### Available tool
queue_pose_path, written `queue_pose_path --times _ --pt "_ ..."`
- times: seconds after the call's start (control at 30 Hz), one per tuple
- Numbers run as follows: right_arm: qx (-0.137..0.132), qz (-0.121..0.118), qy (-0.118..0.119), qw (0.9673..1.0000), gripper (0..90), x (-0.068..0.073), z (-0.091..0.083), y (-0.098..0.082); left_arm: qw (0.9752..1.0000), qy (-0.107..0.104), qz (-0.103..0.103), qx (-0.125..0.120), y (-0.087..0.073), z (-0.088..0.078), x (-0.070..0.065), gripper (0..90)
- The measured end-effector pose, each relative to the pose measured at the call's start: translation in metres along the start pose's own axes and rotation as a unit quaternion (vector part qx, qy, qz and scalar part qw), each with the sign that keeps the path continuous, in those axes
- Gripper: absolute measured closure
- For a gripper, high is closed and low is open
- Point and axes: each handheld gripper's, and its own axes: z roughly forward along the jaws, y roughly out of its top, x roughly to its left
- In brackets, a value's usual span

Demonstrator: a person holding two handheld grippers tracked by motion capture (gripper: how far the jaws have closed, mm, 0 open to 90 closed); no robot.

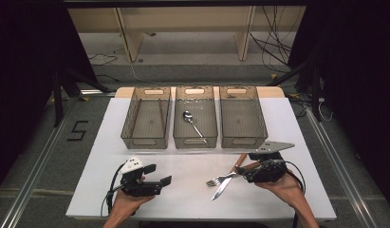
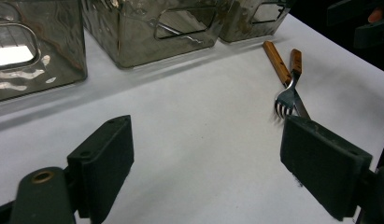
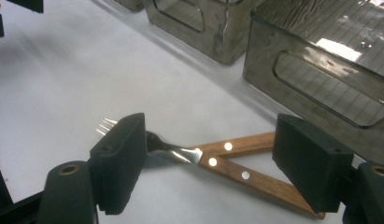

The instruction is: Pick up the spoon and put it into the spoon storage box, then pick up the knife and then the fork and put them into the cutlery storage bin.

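Observation:
A fork [image 1: 217, 181] and a knife [image 1: 221, 188] with wooden handles lie crossed on the white table [image 1: 183, 190], front right. My right gripper [image 1: 245, 175] is open at table level over their handles. In the right gripper view its jaws [image 3: 208, 163] straddle the crossed handles without touching them, and the fork's tines [image 3: 104, 126] poke out past the left jaw. My left gripper [image 1: 159, 174] is open at the front left with nothing between its jaws [image 2: 199, 163]. From there the fork [image 2: 285, 100] and knife handle [image 2: 276, 63] lie ahead to the right.
Three translucent grey bins stand side by side at the table's middle: the left bin [image 1: 131, 116], the middle bin [image 1: 195, 141] and the right bin [image 1: 264, 118]. A spoon [image 1: 188, 116] lies in the middle bin. Bare tabletop stretches between the grippers.

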Motion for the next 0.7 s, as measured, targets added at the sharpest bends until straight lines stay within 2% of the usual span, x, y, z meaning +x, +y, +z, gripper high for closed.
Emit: queue_pose_path --times 0.33,0.5,0.7 --pt "0.011 0.003 -0.003 0.9999 26.3 -0.004 0.002 -0.004 1.0000 -0.001 0.000 -0.002 0.000 0.000 -0.001 17.0" --pt "0.037 -0.024 -0.002 0.9990 26.1 -0.006 0.005 -0.003 1.0000 -0.002 0.000 -0.003 0.001 0.001 -0.002 17.0" --pt "0.073 -0.055 0.005 0.9958 28.5 -0.015 0.009 -0.004 1.0000 -0.002 0.000 0.000 0.000 0.003 -0.002 17.1"
